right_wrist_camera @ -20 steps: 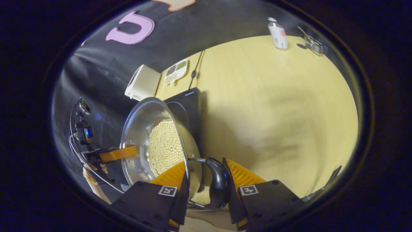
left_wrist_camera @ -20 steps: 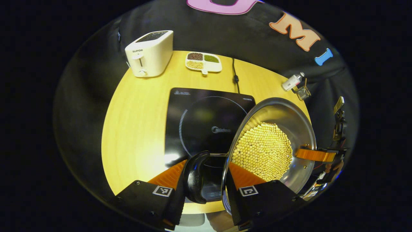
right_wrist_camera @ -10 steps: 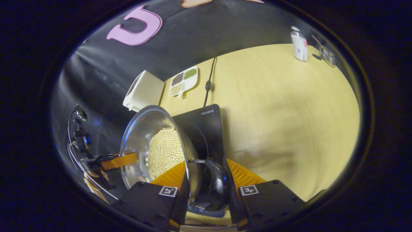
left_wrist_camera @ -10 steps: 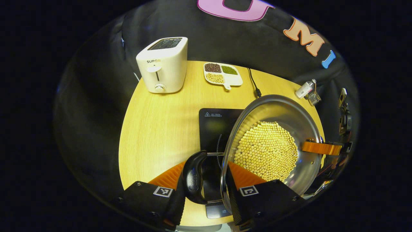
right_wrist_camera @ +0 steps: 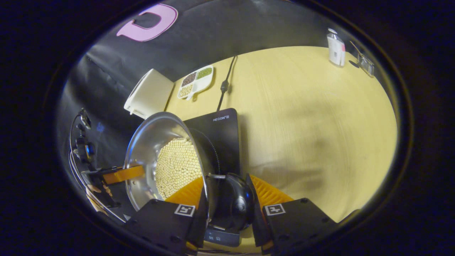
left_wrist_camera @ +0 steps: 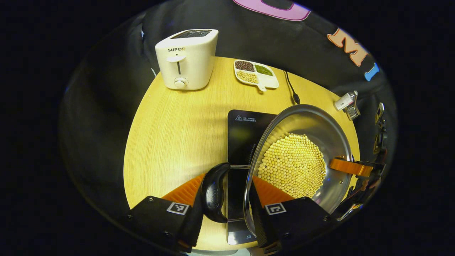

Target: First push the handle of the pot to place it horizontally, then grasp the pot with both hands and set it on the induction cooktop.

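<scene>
A steel pot point(left_wrist_camera: 312, 121) with several yellow beans in it hangs over the black induction cooktop point(left_wrist_camera: 243, 131), covering its right part. My left gripper point(left_wrist_camera: 227, 181) is shut on the pot's black side handle point(left_wrist_camera: 213, 192), one finger outside the handle and one inside the rim. In the right gripper view the pot point(right_wrist_camera: 149, 135) is at lower left, over the cooktop point(right_wrist_camera: 220, 138). My right gripper point(right_wrist_camera: 225, 183) is shut on the opposite black handle point(right_wrist_camera: 238, 202). Each view shows the other gripper at the pot's far rim: right gripper point(left_wrist_camera: 350, 167), left gripper point(right_wrist_camera: 122, 174). Whether the pot touches the cooktop I cannot tell.
On the round wooden table point(left_wrist_camera: 170, 135) stand a white toaster point(left_wrist_camera: 186, 58) at the back left, a divided dish of beans point(left_wrist_camera: 256, 73), the cooktop's cable point(left_wrist_camera: 291, 89), and a small bottle point(left_wrist_camera: 344, 101) with a glass holder point(left_wrist_camera: 352, 112) at the far right edge.
Both grippers have carried the pot across the table until it hangs over the cooktop. It now covers more of the glass. The grips on both handles are unchanged.
</scene>
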A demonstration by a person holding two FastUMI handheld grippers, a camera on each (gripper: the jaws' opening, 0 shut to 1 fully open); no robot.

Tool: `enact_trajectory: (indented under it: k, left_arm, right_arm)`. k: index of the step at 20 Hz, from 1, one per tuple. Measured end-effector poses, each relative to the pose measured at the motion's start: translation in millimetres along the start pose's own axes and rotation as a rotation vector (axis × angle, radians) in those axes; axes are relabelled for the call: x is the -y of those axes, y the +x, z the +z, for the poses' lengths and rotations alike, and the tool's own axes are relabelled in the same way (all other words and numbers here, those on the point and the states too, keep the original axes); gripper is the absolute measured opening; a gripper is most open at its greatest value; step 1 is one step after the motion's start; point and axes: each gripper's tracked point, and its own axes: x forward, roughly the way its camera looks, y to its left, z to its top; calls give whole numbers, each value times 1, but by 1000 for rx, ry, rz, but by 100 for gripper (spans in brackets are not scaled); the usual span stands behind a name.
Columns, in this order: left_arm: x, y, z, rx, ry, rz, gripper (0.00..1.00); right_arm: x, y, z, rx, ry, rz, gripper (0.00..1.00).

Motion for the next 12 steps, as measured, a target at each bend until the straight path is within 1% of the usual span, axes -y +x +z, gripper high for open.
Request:
enact_trajectory:
  k: [1, 2, 3, 4, 5, 6, 7, 8, 9, 10, 11, 12]
  left_arm:
    - [-2, -1, -1, -6, 4, 9, 62]
    - [-2, -1, 0, 6, 5, 14, 63]
    - [-2, 0, 0, 8, 6, 17, 65]
    - [-2, 0, -1, 10, 5, 21, 65]
    - [-2, 0, 0, 16, 6, 24, 68]
    - [-3, 1, 0, 19, 9, 27, 67]
    - [-3, 1, 0, 24, 10, 32, 69]
    - [-3, 1, 0, 28, 11, 38, 68]
    - [-5, -1, 3, 46, 9, 59, 69]
    - [-10, -5, 14, 93, 12, 95, 71]
    - [-15, -6, 22, 145, 6, 135, 83]
    - [-13, -15, 29, 191, -11, 151, 92]
  right_arm:
    - [-1, 0, 2, 4, 3, 4, 51]
    - [0, 1, 3, 9, 2, 7, 51]
    - [-1, 1, 3, 10, 2, 11, 56]
    - [-1, 1, 4, 10, 1, 15, 56]
    - [-1, 1, 4, 13, -1, 18, 55]
    - [-1, 1, 5, 14, -2, 20, 55]
    - [-1, 3, 4, 14, -4, 24, 55]
    - [-2, 4, 5, 16, -4, 30, 53]
    - [-5, -1, 5, 16, -7, 44, 52]
    - [-3, -5, 8, 31, -10, 50, 51]
    - [-6, -12, 14, 61, -14, 71, 62]
    - [-4, -22, 26, 108, -23, 72, 72]
